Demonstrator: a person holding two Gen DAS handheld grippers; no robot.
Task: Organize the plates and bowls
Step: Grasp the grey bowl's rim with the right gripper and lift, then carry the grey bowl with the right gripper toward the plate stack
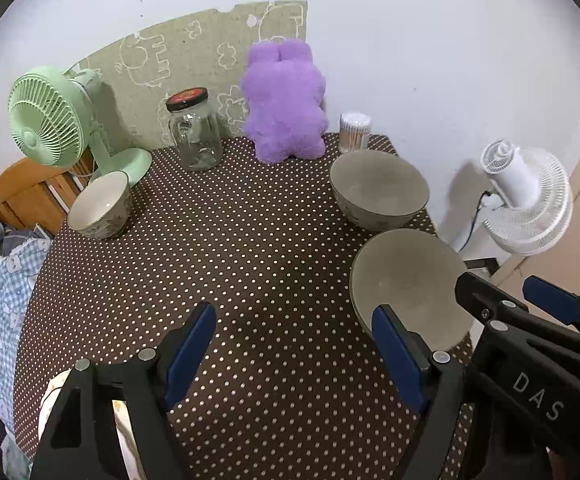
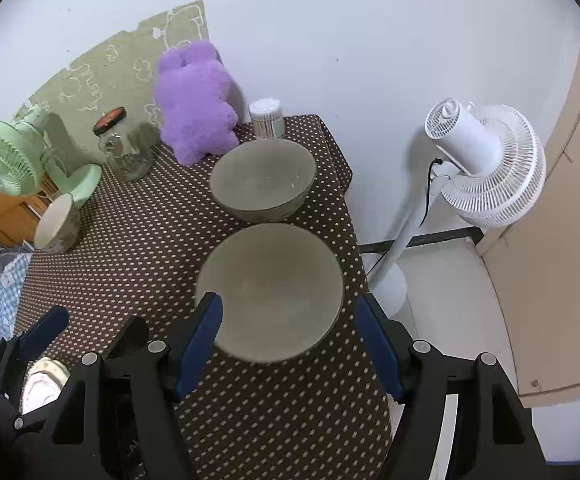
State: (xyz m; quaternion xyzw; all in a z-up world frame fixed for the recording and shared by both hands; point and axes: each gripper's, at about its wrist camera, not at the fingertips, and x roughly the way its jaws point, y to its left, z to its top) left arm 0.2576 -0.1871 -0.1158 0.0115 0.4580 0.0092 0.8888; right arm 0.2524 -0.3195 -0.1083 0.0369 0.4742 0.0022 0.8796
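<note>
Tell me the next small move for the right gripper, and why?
Probably lower the right gripper onto the near rim of the nearest grey bowl. Its fingers stand open and empty just short of that bowl, and nothing blocks the way.

each black hand-held gripper (image 1: 294,354) has blue pads, silver screws, "das" lettering.

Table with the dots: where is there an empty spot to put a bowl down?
The middle of the dotted table is bare, between the small bowl and the two grey bowls. The back edge is crowded: green fan, jar, purple plush toy.
</note>
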